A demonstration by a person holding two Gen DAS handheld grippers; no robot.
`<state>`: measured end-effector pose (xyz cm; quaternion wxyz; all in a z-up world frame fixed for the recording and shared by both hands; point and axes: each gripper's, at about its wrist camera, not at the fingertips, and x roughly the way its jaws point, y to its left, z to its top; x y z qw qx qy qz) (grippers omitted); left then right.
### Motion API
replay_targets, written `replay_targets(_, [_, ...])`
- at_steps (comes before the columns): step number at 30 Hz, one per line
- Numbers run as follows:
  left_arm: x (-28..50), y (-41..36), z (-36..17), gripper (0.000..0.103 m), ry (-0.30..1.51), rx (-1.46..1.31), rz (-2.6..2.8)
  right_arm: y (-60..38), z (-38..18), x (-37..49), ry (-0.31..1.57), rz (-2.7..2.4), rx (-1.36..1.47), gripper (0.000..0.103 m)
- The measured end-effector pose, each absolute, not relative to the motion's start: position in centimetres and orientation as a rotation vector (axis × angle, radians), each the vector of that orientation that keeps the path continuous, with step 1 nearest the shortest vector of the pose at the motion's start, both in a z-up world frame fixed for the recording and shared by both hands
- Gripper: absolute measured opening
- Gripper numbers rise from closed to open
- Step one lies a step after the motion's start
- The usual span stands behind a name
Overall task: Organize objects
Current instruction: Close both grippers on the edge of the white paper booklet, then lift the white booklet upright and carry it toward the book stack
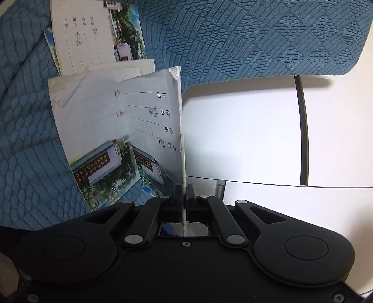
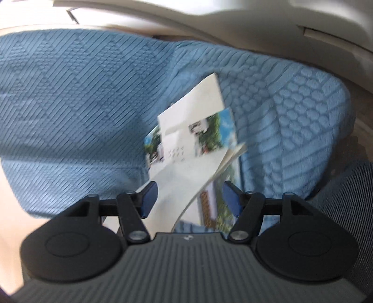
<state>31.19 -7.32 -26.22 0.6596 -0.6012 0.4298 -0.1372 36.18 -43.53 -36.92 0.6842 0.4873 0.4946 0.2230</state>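
Note:
My left gripper (image 1: 185, 191) is shut on the lower edge of a thin exercise book (image 1: 153, 121), which stands edge-on and lifted off the blue seat. A second exercise book (image 1: 102, 149) with a building photo lies under it. A third one (image 1: 81, 35) lies farther back. In the blurred right wrist view my right gripper (image 2: 190, 198) is open, its blue pads (image 2: 149, 200) wide apart. A bent white book (image 2: 177, 184) runs between them without being pinched. The overlapping books (image 2: 193, 125) lie on the cushion ahead.
The books rest on a blue textured seat cover (image 1: 233, 35), which also fills the right wrist view (image 2: 70, 105). To the right of the seat edge is a white surface (image 1: 244, 139) with a dark seam (image 1: 303, 130). Pale furniture (image 2: 256, 21) stands behind the seat.

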Motion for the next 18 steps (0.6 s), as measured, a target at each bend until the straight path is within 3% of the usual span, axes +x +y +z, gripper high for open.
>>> replay_targets(4, [30.6, -6.1, -25.6, 0.001, 0.973, -1.359, -0.294, -43.6, -38.0, 37.2, 1.113, 0.49, 1.123, 0.061])
replay_targets(8, [29.9, -4.8, -25.4, 0.001, 0.972, -1.361, -0.265, -42.7, -38.7, 37.6, 1.139, 0.497, 1.106, 0.04])
replay_targets(12, [29.0, -3.7, -25.2, 0.001, 0.964, -1.372, -0.249, -41.6, -38.3, 37.7, 1.168, 0.51, 1.049, 0.032])
replay_targets(18, [28.1, -2.7, -25.3, 0.001, 0.968, -1.396, -0.219, -39.8, -37.2, 36.9, 1.239, 0.537, 0.978, 0.034])
